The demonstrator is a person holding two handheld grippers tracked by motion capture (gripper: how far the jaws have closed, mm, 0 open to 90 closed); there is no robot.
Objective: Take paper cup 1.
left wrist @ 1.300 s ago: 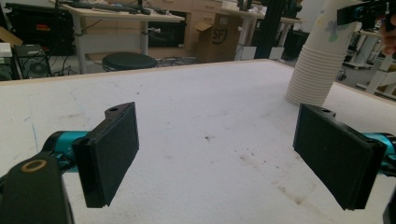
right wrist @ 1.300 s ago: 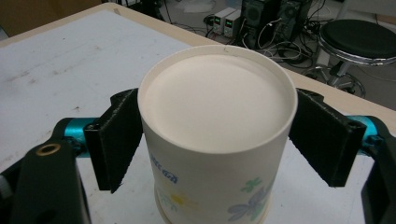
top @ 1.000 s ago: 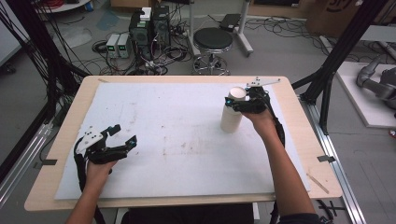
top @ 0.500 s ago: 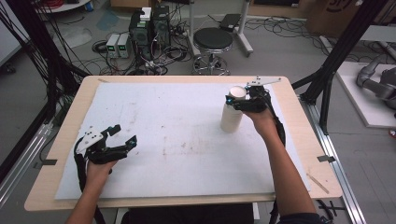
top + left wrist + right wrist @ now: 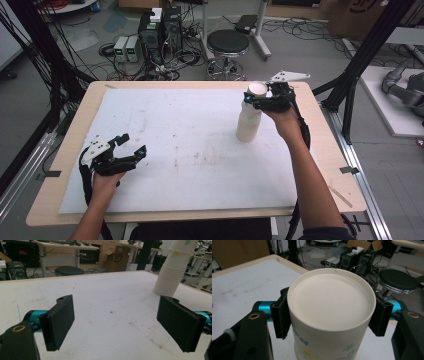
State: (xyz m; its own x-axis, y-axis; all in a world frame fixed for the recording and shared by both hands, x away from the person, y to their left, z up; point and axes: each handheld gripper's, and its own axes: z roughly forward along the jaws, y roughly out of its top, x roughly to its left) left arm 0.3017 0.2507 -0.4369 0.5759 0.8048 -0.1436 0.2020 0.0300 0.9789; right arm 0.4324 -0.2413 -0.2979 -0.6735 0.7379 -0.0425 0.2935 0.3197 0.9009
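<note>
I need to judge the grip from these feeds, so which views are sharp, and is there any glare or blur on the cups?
High view: even light, soft detail, no glare; the cup stack and right gripper look a bit fuzzy. Right gripper view: the top cup is sharp, pads pressed on both sides, background softer. Left gripper view: the left gripper is crisp and open; the stack's upper edge is bright.

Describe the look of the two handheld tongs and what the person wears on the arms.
Both tongs, left and right, are black-bodied with flat black rectangular pads on teal-blue metal stubs. Each carries a pale grey three-cornered plate on top, and a black cable trails back along the forearm. A dark sleeve shows at the right upper arm.
</note>
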